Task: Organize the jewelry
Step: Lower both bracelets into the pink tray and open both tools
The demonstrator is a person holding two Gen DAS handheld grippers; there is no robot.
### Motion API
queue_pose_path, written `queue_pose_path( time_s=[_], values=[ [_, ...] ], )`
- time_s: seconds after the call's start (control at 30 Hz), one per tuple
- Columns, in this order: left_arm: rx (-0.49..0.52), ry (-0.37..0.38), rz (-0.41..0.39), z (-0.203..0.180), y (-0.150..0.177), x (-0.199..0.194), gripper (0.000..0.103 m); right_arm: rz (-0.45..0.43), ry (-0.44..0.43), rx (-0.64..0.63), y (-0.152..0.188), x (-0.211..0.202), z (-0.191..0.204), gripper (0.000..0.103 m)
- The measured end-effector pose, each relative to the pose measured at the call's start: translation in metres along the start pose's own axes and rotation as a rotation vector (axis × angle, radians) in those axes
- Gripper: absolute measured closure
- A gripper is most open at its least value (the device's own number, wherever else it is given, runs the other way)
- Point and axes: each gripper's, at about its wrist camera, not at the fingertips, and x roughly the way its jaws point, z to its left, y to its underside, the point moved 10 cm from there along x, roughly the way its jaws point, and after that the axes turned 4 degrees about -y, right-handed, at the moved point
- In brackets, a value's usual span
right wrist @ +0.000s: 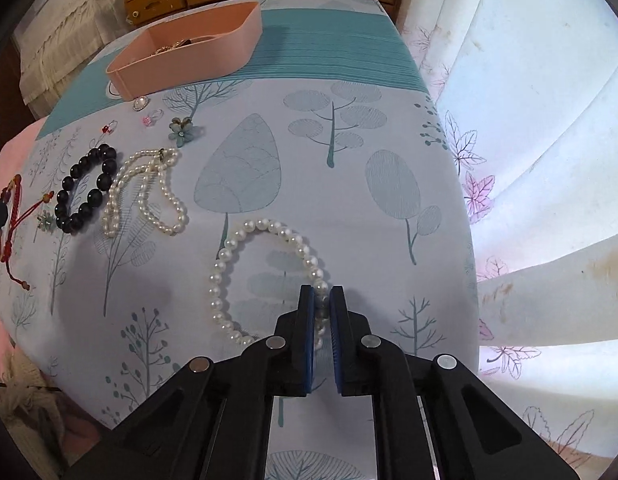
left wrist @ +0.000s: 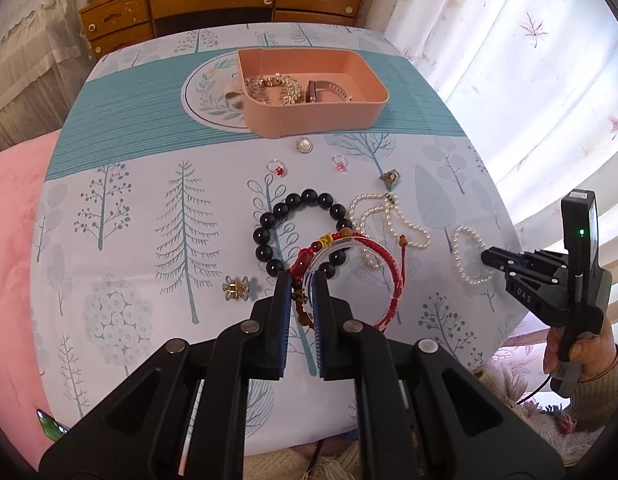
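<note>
Nearest me, my left tongs (left wrist: 303, 280) pinch a clear bangle (left wrist: 351, 276) with a red cord bracelet (left wrist: 393, 280); my right tongs (right wrist: 321, 294) pinch the pearl bracelet (right wrist: 229, 248). Tree-print cloth covers the surface (left wrist: 149, 208), wooden drawers (left wrist: 213, 0) behind. One pink tray (left wrist: 373, 100) holds sparkly jewelry (left wrist: 273, 88).

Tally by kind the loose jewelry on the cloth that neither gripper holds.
Rings: 2
Flower clips: 2
Black bead bracelet: 1
Pearl necklace: 1
Pearl brooch: 1
Total: 7
</note>
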Motion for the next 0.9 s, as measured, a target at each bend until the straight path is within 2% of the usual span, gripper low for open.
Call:
queue_pose_path(
  time_s=[0.13,0.3,0.6,0.73,0.9],
  values=[
    [0.005,0.009,-0.022,-0.001,-0.014,-0.006,0.095,-0.053,-0.037,-0.012,-0.005,-0.019,0.015,0.096],
    [0.009,-0.004,-0.063,0.001,-0.049,-0.010,0.095,-0.162,-0.085,-0.043,-0.040,-0.060,0.040,0.096],
    [-0.035,-0.046,-0.178,0.017,-0.160,-0.005,0.095,-0.334,-0.199,-0.063,-0.167,-0.120,0.086,0.096],
    [-0.088,-0.060,-0.164,0.029,-0.202,0.027,0.095,-0.360,-0.294,-0.017,-0.232,-0.125,0.101,0.096],
    [-0.143,-0.053,-0.093,0.037,-0.222,0.081,0.095,-0.337,-0.341,0.051,-0.298,-0.098,0.108,0.096]
  ],
)
